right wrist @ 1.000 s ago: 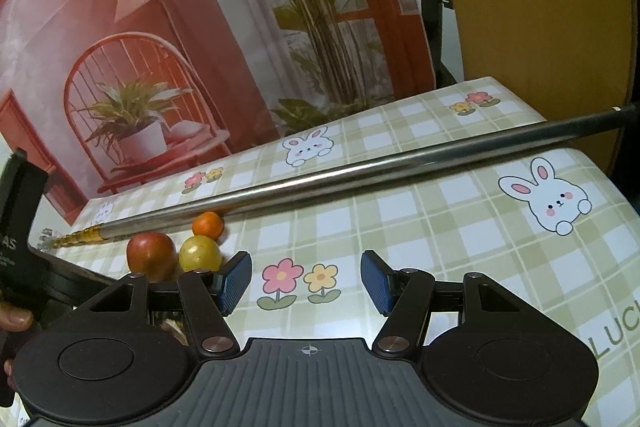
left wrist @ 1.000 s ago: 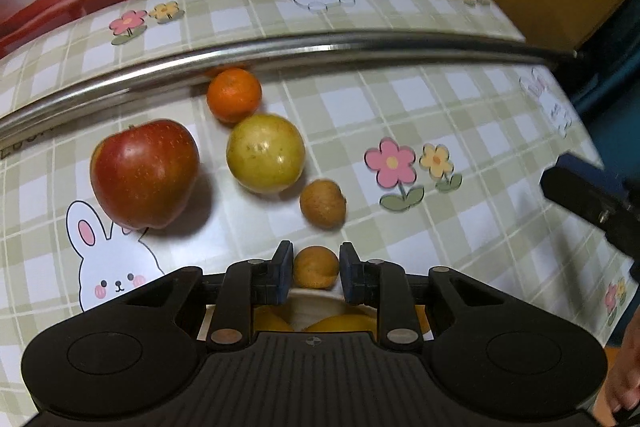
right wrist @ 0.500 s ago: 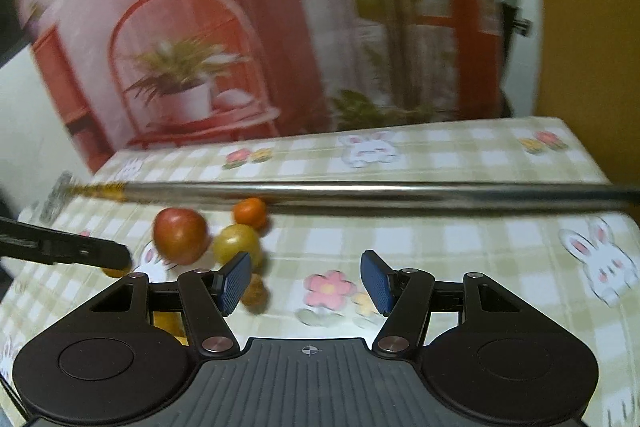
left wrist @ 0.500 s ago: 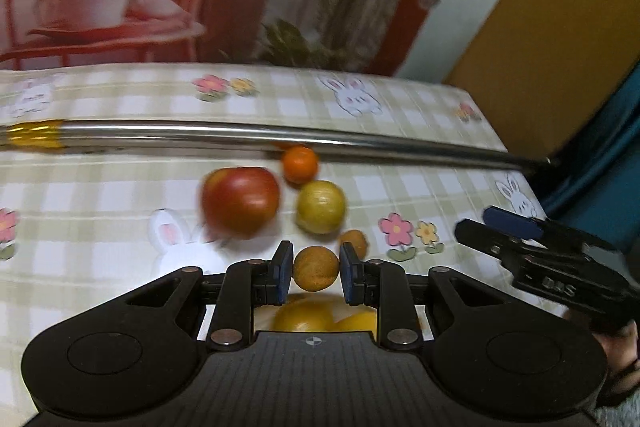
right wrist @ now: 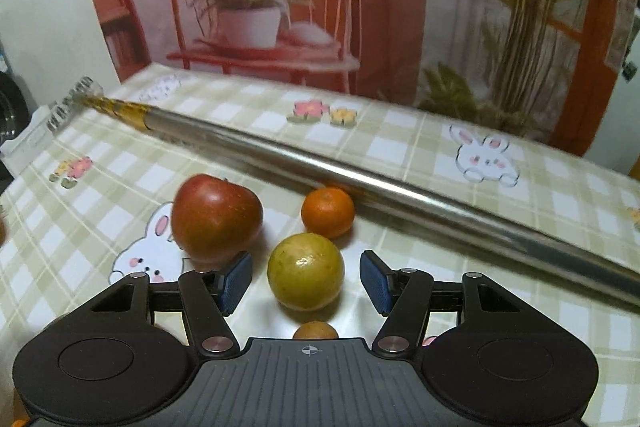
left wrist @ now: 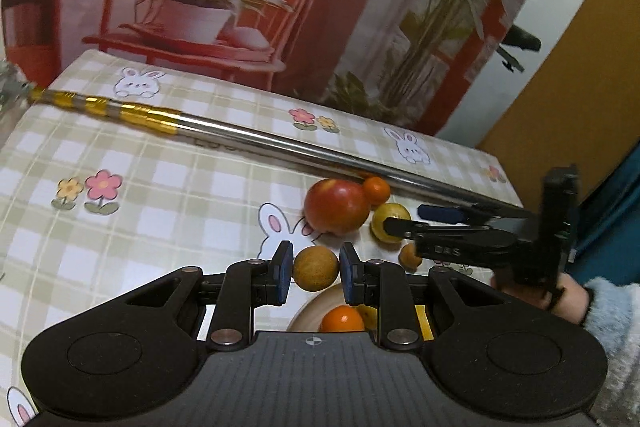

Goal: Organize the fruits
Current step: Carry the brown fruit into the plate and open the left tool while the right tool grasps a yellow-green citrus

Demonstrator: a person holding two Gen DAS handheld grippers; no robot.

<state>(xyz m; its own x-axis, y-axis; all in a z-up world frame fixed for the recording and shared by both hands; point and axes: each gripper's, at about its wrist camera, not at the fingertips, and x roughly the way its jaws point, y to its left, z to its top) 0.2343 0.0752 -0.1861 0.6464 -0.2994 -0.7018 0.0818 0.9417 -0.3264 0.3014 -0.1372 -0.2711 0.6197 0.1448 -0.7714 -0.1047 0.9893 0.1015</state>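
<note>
Left wrist view: left gripper (left wrist: 315, 271) clamped on small round tan-brown fruit (left wrist: 315, 268), centre frame, above pale bowl (left wrist: 310, 311) holding orange fruit (left wrist: 342, 319). Round, no long axis.

Right wrist view: right gripper (right wrist: 306, 277) spread wide around round yellow-green fruit (right wrist: 305, 271), not touching; red apple (right wrist: 216, 218) upper left, stem upward.

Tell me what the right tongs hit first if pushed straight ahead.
Probably the yellow-green fruit, centred between the open right tongs. The small orange and metal pole lie beyond it; depth is uncertain.
</note>
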